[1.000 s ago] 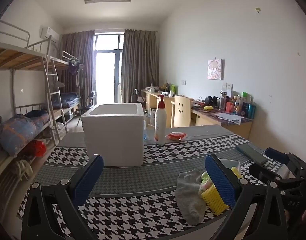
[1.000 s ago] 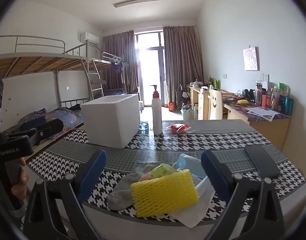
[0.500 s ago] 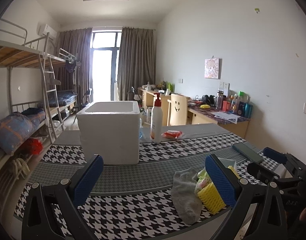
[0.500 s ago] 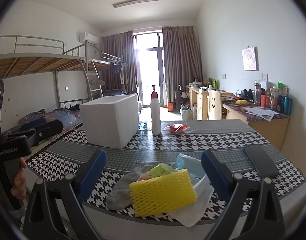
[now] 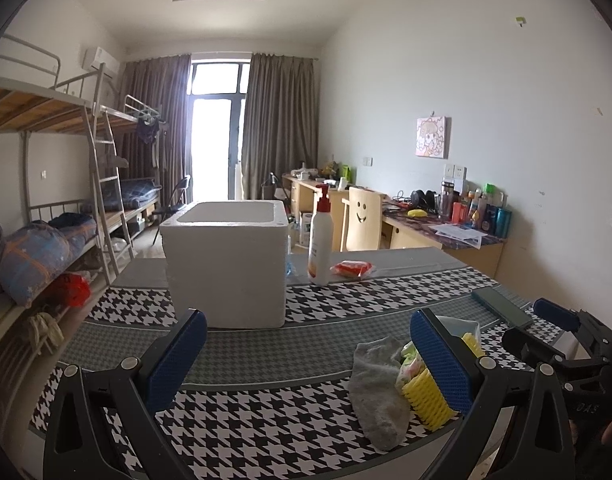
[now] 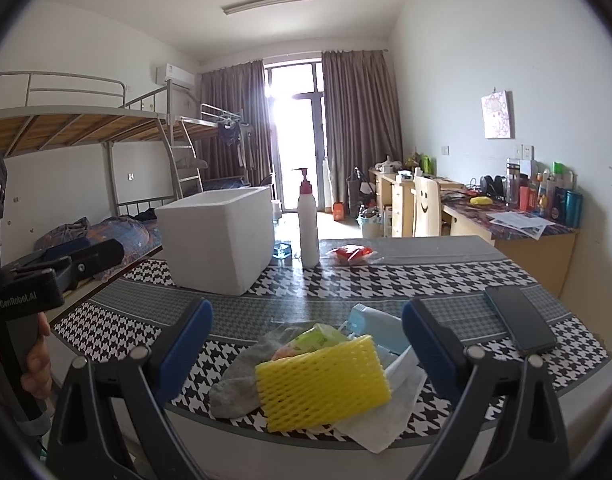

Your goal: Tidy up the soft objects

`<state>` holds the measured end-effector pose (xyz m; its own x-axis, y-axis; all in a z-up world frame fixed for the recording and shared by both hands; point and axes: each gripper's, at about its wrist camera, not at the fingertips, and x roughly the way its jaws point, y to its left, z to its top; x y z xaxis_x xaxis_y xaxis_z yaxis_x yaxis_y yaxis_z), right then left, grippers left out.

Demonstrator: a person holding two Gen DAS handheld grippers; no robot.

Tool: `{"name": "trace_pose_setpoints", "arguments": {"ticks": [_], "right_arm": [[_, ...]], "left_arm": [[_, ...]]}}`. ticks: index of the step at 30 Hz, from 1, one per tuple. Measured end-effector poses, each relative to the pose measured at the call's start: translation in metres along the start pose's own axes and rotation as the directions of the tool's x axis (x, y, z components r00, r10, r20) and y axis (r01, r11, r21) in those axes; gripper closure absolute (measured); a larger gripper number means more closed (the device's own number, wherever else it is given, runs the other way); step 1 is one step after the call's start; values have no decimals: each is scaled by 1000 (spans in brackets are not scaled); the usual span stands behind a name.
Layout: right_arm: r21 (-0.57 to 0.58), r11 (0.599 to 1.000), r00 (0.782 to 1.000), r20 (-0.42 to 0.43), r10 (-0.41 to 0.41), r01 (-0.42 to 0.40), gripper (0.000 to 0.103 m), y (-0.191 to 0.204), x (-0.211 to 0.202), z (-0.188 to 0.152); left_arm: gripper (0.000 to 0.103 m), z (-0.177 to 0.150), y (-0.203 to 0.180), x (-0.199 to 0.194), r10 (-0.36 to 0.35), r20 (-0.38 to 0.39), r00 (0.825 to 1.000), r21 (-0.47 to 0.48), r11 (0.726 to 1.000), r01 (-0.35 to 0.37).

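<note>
A pile of soft things lies near the table's front edge: a yellow foam net sleeve (image 6: 322, 384), a grey sock (image 6: 236, 380), a green-and-pink packet (image 6: 318, 338), a light blue item (image 6: 372, 320) and a white mask (image 6: 386, 412). My right gripper (image 6: 306, 344) is open, its blue pads either side of the pile, just short of it. In the left wrist view the sock (image 5: 376, 392) and yellow sleeve (image 5: 426, 398) sit beside the right pad of my open left gripper (image 5: 308, 358), which holds nothing. A white foam box (image 5: 226, 272) stands open-topped behind.
A pump bottle (image 6: 308, 220) and a red packet (image 6: 352, 254) stand behind the box (image 6: 216, 240). A black phone (image 6: 520, 324) lies right of the pile on the houndstooth tablecloth (image 6: 386, 276). Bunk beds (image 5: 46, 216) are left, desks (image 5: 438, 232) right.
Both grippers have drifted slightly; the left view shifted so the box and pile sit a little further left and lower. Nothing was gripped or moved.
</note>
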<state>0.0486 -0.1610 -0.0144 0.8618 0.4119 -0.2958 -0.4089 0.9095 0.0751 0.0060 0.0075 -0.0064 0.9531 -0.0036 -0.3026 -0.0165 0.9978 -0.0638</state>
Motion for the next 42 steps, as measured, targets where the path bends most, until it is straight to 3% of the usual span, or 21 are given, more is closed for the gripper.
{"name": "trace_pose_setpoints", "arguments": {"ticks": [19,42], "right_arm": [[11,1000,1000,-25,-7,8,6,-3,8,-5],[42,999,984,-179,-6,14,6,-15,35,-32]], "left_arm": [[1,-4,-5,13,-20,-38,999,14,1000,21],[1,-23,-19,50,-67,-165,984,49,996,76]]}}
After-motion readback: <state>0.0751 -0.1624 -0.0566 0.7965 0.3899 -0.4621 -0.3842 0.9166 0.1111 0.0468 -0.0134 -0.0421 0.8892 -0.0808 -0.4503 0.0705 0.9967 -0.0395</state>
